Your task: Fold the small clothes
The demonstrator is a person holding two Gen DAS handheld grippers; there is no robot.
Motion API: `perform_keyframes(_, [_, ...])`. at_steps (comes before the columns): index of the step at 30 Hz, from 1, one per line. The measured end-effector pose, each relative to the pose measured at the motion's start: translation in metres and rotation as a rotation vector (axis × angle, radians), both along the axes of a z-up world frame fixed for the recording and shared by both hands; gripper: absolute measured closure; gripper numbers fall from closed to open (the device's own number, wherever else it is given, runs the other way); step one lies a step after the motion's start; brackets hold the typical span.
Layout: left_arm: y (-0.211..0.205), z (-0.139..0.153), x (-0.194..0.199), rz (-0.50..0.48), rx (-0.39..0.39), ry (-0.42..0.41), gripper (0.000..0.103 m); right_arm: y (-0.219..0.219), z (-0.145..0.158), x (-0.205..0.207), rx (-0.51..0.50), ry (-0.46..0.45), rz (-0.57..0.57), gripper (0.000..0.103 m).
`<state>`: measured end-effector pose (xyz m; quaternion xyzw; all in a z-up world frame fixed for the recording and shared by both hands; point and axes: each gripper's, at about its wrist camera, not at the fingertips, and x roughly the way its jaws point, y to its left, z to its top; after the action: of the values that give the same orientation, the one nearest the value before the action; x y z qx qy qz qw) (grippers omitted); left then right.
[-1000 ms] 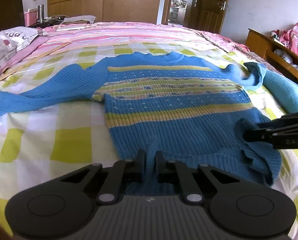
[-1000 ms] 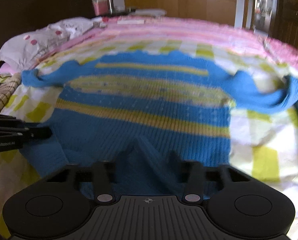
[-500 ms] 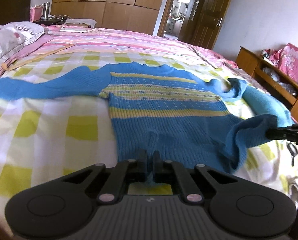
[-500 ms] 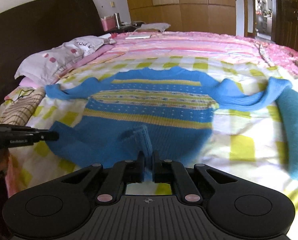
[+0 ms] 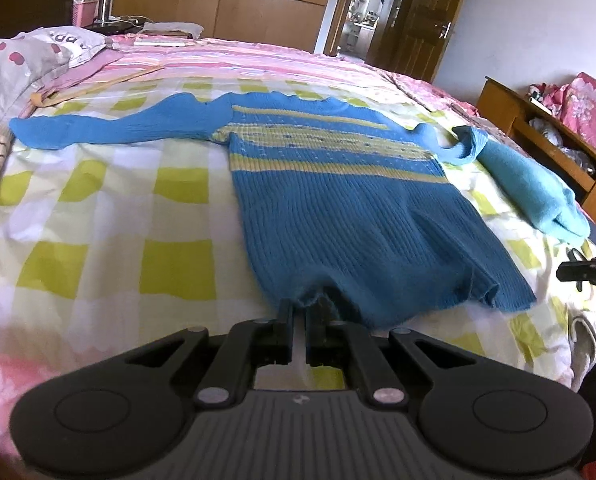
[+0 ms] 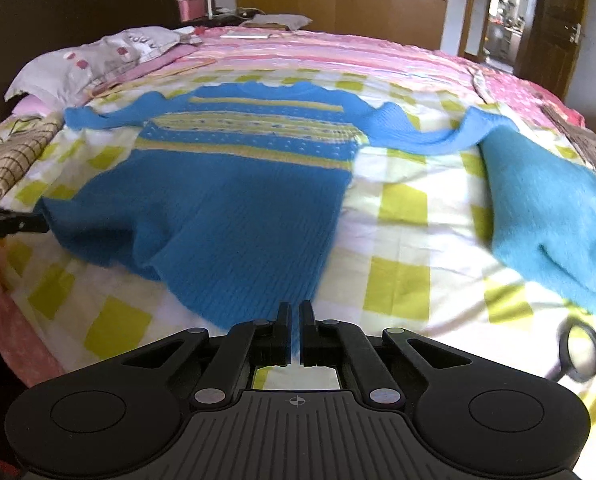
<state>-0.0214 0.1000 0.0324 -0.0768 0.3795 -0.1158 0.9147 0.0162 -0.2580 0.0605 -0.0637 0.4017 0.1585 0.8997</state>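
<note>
Blue knit hem is pinched in both grippers: the left gripper (image 5: pixel 299 312) is clenched on the sweater's (image 5: pixel 338 208) near edge, the right gripper (image 6: pixel 293 314) likewise on its hem corner. Ahead of them the sweater lies flat on the checked bed (image 5: pixel 109 216), sleeves spread to either side. Right of it rests a lighter blue garment (image 6: pixel 546 208). Farther off sits a pillow (image 5: pixel 21 60).

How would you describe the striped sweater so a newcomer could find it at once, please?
On the bed's yellow-checked sheet, the striped sweater lies spread flat, sleeves out. Unlike the plain turquoise garment beside it, it is ribbed deep blue with pale yellow bands across its chest.
</note>
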Motion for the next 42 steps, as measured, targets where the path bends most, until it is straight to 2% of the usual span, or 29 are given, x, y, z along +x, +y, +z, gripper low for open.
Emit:
perform_keyframes(6, [0.006, 0.009, -0.01, 0.039, 0.029, -0.019, 0.09, -0.002, -0.006, 0.011, 0.11, 0.022, -0.055, 0.086])
perform_keyframes(8, [0.002, 0.011, -0.004, 0.032, 0.018, -0.031, 0.087, 0.001, -0.014, 0.018, 0.138, 0.033, -0.087, 0.067])
perform_keyframes(9, [-0.001, 0.01, 0.0, 0.024, 0.013, -0.034, 0.085, 0.003, -0.017, 0.021, 0.145, 0.033, -0.093, 0.064])
perform_keyframes(13, [-0.024, -0.002, 0.023, -0.028, 0.015, -0.02, 0.084, 0.012, -0.035, 0.033, 0.145, 0.055, -0.121, 0.064])
perform_keyframes(15, [-0.035, -0.011, 0.033, -0.043, 0.025, -0.004, 0.084, 0.015, -0.043, 0.038, 0.111, 0.077, -0.129, 0.065])
perform_keyframes(17, [-0.043, -0.02, 0.04, -0.042, 0.061, 0.028, 0.084, 0.018, -0.049, 0.04, 0.043, 0.087, -0.133, 0.07])
perform_keyframes(20, [-0.045, -0.026, 0.04, -0.051, 0.099, 0.04, 0.083, 0.012, -0.047, 0.04, 0.007, 0.101, -0.126, 0.081])
perform_keyframes(23, [-0.042, -0.025, 0.036, -0.039, 0.123, 0.051, 0.083, 0.003, -0.047, 0.038, -0.03, 0.112, -0.141, 0.084])
perform_keyframes(29, [-0.034, -0.02, 0.028, -0.024, 0.13, 0.074, 0.083, -0.007, -0.044, 0.033, -0.022, 0.139, -0.166, 0.082])
perform_keyframes(31, [-0.034, -0.014, 0.026, -0.027, 0.126, 0.063, 0.083, -0.009, -0.039, 0.032, -0.003, 0.141, -0.174, 0.082])
perform_keyframes(35, [-0.039, 0.005, 0.027, -0.042, 0.107, 0.007, 0.083, -0.016, -0.019, 0.033, 0.042, 0.087, -0.204, 0.076])
perform_keyframes(42, [-0.079, 0.02, 0.068, -0.092, 0.069, -0.034, 0.083, -0.04, -0.003, 0.083, 0.109, 0.01, -0.281, 0.076])
